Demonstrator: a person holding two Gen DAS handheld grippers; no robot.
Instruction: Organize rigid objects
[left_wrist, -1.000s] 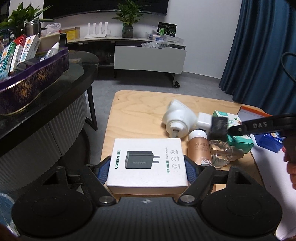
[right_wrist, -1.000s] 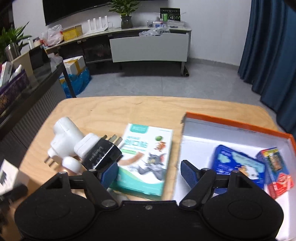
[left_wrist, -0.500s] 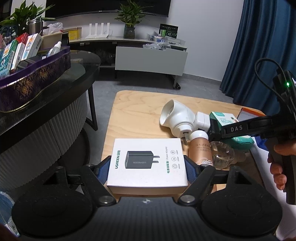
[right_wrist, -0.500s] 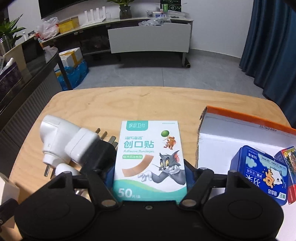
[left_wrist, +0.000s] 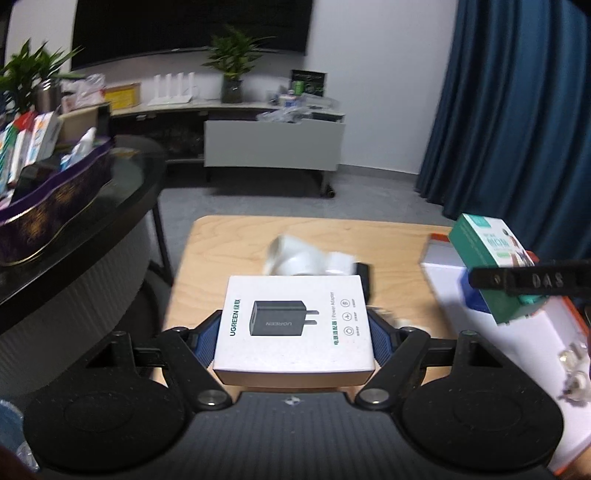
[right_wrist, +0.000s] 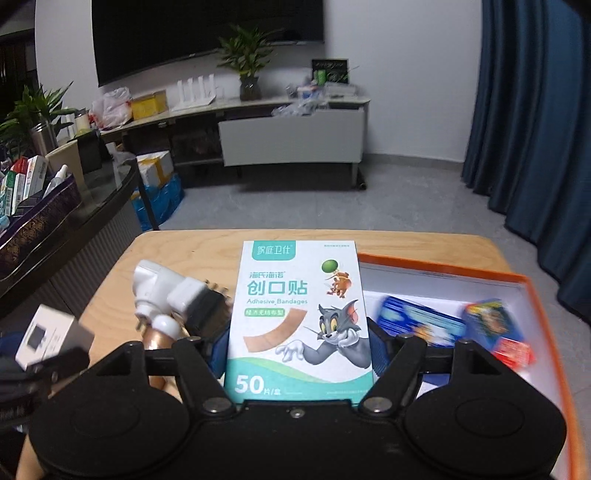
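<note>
My left gripper (left_wrist: 295, 325) is shut on a white power-adapter box (left_wrist: 291, 295), held flat above the wooden table (left_wrist: 229, 243). My right gripper (right_wrist: 299, 343) is shut on a teal-and-white box of adhesive bandages (right_wrist: 299, 295), lifted clear of the table. In the left wrist view that bandage box (left_wrist: 487, 258) hangs at the right, over the near corner of the orange-rimmed white box (left_wrist: 439, 254). In the right wrist view the adapter box (right_wrist: 51, 338) shows at the lower left.
The orange-rimmed box (right_wrist: 443, 269) holds a blue tin (right_wrist: 421, 325) and a red-and-blue pack (right_wrist: 495, 328). White plug adapters (right_wrist: 159, 288), a black plug (right_wrist: 207, 310) and a white-capped bottle (right_wrist: 164, 326) lie mid-table. A dark counter with a purple basket (left_wrist: 55, 206) stands left.
The right gripper shut on the bandage box and raised it off the table toward the orange-rimmed box. The left gripper rose a little with the adapter box still in it.
</note>
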